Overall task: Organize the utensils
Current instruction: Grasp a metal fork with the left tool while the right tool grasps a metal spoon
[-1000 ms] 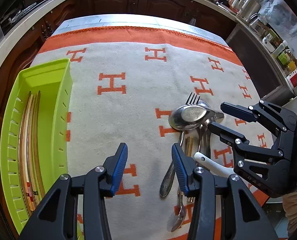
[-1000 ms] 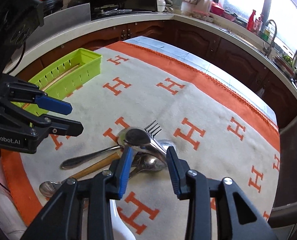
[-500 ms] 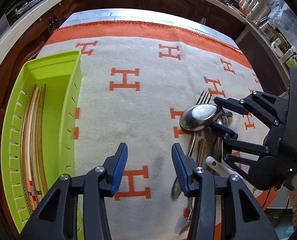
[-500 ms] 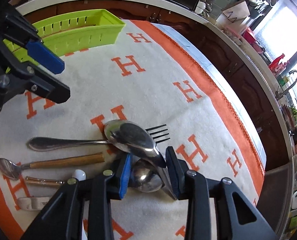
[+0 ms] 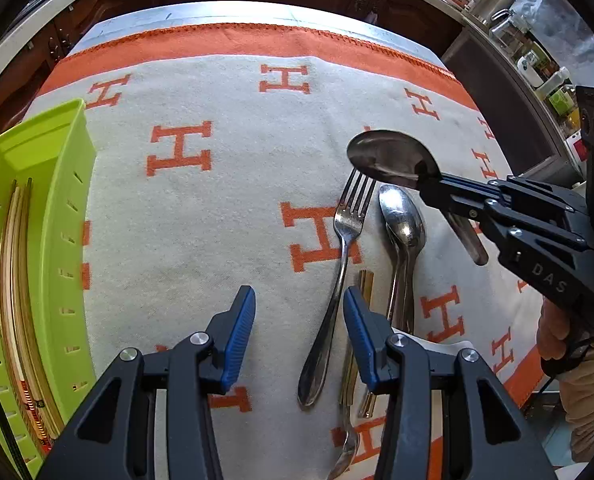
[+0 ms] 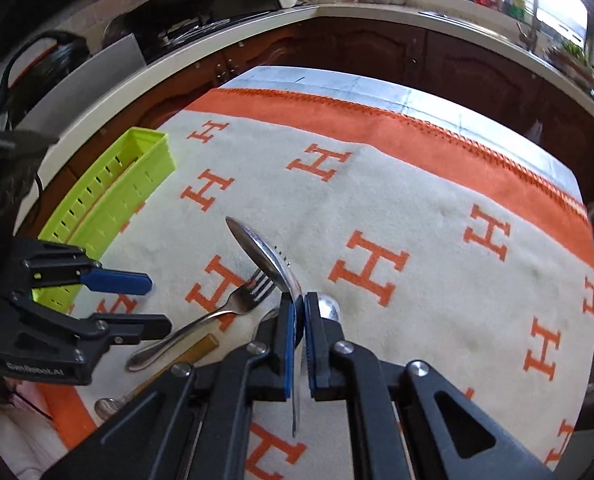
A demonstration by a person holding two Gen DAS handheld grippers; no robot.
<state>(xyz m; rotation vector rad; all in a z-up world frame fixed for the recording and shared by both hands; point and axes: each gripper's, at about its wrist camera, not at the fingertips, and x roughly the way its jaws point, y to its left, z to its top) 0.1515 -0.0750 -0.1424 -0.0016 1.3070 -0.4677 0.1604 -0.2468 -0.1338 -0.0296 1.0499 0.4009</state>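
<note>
Steel spoon (image 5: 393, 158) is clamped at its neck in the right tongs (image 6: 299, 312), whose jaws have just been closing onto it; it is lifted clear of the surface (image 5: 237, 152). Bowl points ahead of the tongs, handle trails back beneath them. In the right wrist view the spoon stands on edge between the pads.

Green tray (image 5: 53, 216) lies well apart to the left, at the surface's left edge, its long axis running away from the person. Long wooden pieces already lie lengthwise in it. The spoon's axis is judged to sit at an angle to the tray's, so a turn of the wrist is likely needed before it goes in.

Left tongs (image 5: 297, 320) are released and empty, hovering above the fork (image 5: 347, 224), between the tray and the remaining pile. The fork's handle runs toward them, tines away. A second spoon (image 5: 403, 220) lies just beside the fork, parallel. The left hand is nearer the tray; the right must cross over.
</note>
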